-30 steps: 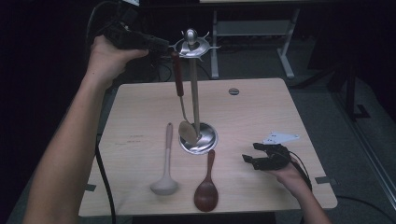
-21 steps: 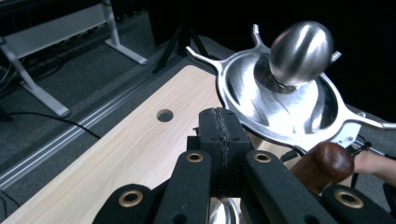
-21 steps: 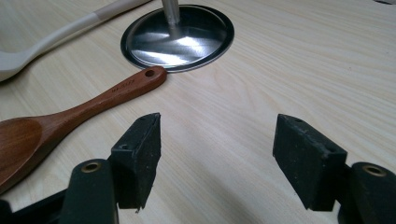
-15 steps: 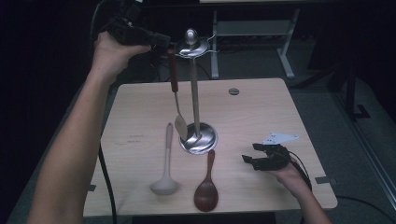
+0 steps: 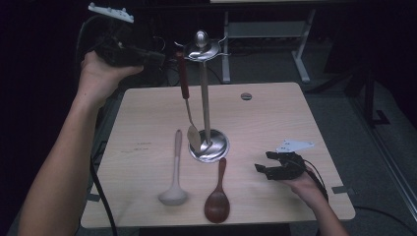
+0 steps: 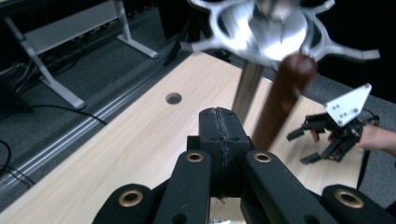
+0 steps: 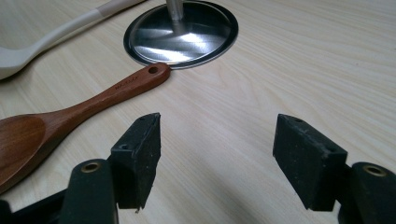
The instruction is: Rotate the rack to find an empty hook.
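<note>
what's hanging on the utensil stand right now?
One utensil with a dark red handle hangs from the utensil stand, its pale head down by the base. How the handle's top end catches on the hook cannot be made out.

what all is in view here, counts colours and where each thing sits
utensil stand: 1, silver metal, round base mid-table, pole upright, hooked ring on top
hanging utensil: 1, dark red handle, pale metal end, hangs from the stand's ring beside the pole
ladle: 1, pale beige, flat on table left of the stand's base
wooden spoon: 1, red-brown, flat on table in front of the base
table: 1, light wood, small round hole near far edge
metal frame legs: grey, on the floor behind the table
left gripper: 1, black, raised beside the stand's top, jaws shut, nothing between them
right gripper: 1, black, low at the table's right, jaws open, empty
forearms: 2, entering from the bottom
</note>
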The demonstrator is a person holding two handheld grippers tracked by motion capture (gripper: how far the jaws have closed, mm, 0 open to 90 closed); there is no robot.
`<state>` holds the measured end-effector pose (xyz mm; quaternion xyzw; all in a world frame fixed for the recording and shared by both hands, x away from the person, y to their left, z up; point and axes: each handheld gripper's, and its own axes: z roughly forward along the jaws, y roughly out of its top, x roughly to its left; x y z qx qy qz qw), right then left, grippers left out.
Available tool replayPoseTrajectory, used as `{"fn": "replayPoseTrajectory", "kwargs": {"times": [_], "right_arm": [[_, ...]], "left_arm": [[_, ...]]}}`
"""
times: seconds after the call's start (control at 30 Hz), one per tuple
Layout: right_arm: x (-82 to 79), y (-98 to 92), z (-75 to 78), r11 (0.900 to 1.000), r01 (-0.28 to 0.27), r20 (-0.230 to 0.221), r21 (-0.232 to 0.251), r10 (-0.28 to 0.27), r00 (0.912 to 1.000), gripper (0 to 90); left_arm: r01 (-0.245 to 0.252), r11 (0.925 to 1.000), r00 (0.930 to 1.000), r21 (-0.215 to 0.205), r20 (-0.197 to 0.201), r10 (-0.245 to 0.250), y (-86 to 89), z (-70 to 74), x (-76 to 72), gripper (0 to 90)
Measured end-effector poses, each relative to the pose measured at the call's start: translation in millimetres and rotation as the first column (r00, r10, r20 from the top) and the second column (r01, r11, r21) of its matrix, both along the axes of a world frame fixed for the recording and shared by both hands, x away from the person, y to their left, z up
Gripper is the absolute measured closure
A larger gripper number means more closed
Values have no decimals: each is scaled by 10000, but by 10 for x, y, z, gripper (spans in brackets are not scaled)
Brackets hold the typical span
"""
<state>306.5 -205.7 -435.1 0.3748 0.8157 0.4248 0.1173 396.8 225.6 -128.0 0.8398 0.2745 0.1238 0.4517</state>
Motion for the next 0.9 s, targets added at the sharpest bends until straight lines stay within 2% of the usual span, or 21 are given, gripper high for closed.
{"fn": "replayPoseTrajectory", "kwargs": {"times": [0.23, 0.47, 0.7, 0.9], "right_arm": [[-11, 14, -1, 10000, 26, -70, -24, -26, 10000, 321], [1, 11, -12, 10000, -24, -157, -15, 23, 9999, 326], [-34, -6, -15, 10000, 38, -155, -10, -38, 9999, 324], [-136, -66, -48, 9999, 128, -269, -18, -129, 9996, 317]], "left_arm": [[120, 9997, 9999, 210, -27, -119, 77, -257, -226, 900], [290, 9983, 9993, 505, -270, -277, 49, -643, -419, 900], [359, 9977, 9971, 581, -692, -318, 47, -1044, -566, 900], [241, 9988, 9936, 423, -1115, -193, 94, -1391, -680, 900]]}}
